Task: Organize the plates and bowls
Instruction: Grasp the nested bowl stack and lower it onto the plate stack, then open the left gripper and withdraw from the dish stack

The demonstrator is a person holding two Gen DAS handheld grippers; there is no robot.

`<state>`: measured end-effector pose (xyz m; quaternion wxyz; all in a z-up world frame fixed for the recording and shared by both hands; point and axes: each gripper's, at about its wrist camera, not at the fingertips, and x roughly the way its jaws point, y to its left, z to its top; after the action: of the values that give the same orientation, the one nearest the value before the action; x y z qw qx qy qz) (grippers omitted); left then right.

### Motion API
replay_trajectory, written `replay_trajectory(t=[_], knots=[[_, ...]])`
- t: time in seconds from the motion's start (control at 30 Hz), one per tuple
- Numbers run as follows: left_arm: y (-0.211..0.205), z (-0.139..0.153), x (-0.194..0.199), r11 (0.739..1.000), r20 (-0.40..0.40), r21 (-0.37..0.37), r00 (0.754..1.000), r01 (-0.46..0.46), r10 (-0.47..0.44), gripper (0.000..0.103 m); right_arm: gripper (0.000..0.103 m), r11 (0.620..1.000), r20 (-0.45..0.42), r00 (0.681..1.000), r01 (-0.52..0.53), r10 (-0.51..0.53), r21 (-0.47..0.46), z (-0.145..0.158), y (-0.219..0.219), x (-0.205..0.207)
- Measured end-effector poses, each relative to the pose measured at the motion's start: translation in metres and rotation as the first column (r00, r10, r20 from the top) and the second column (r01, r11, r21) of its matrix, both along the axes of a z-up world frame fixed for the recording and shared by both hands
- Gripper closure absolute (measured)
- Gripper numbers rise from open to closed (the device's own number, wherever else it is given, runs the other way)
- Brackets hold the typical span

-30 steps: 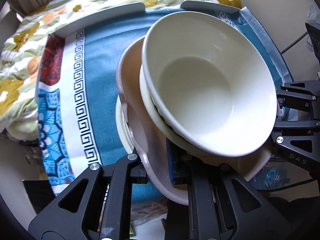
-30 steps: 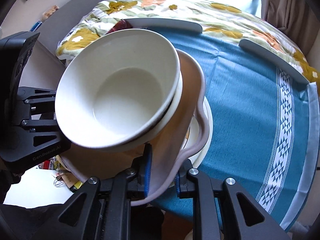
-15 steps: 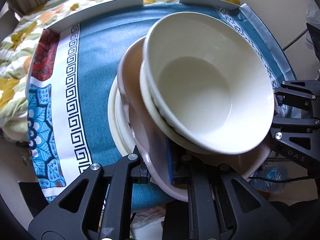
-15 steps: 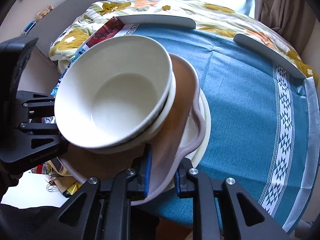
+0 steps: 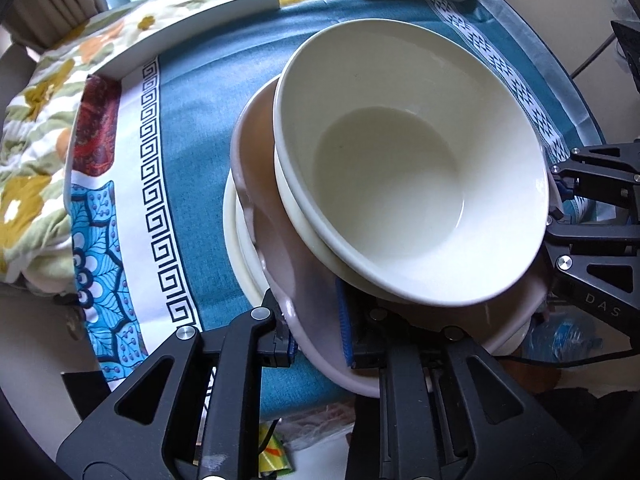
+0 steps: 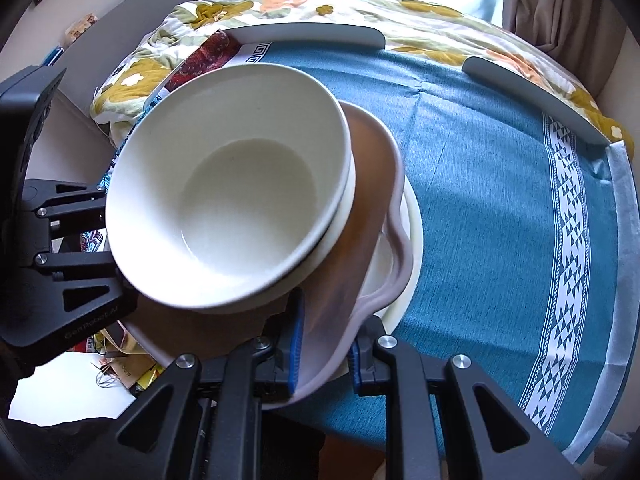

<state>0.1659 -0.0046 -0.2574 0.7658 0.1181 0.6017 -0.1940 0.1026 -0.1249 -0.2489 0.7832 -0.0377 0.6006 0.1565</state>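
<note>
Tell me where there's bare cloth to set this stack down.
Free: the blue tablecloth between the cream plate and the white triangle band, and back toward the grey rim guards. Crowded: the near edge, where both grippers clamp the pink plate.

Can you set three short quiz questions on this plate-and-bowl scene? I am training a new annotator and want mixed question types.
1. True or false: the pink wavy-edged plate carries two nested white bowls.
2. What lies directly under the pink plate on the blue tablecloth? A) a fork B) a cream plate C) a cup
3. Fill in: the left gripper and the right gripper each have their jaws closed on the ____ of the pink plate.

Key: 1 true; 2 B; 3 rim.
</note>
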Motion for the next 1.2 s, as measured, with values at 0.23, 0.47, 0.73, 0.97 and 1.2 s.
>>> replay_trajectory(t=[0.23, 0.47, 0.73, 0.97, 1.2], knots=[[0.002, 0.006, -0.001, 1.000, -0.050, -0.015, 0.999, 0.018, -0.019, 0.086, 0.086, 0.999, -0.028, 0.999, 0.043, -0.042, 0.016, 0.008, -0.007, 0.000], [0.005, 0.016, -0.005, 1.000, -0.062, -0.019, 0.998, 0.021, -0.022, 0.080, 0.085, 0.998, -0.029, 0.998, 0.063, -0.062, 0.020, 0.013, -0.008, -0.004], [0.019, 0.050, -0.033, 0.999, -0.005, -0.051, 1.000, -0.003, 0.003, 0.072, 0.085, 0.992, -0.009, 0.993, 0.115, -0.114, 0.057, 0.039, -0.021, -0.022], [0.033, 0.103, -0.070, 0.984, 0.116, -0.155, 0.987, -0.088, 0.107, 0.072, 0.085, 0.985, 0.101, 0.984, 0.135, -0.145, 0.107, 0.085, -0.027, -0.053], [0.035, 0.195, -0.099, 0.945, 0.351, -0.291, 0.902, -0.151, 0.252, 0.019, 0.085, 0.985, 0.288, 0.943, 0.148, -0.168, 0.088, 0.167, -0.034, -0.081]])
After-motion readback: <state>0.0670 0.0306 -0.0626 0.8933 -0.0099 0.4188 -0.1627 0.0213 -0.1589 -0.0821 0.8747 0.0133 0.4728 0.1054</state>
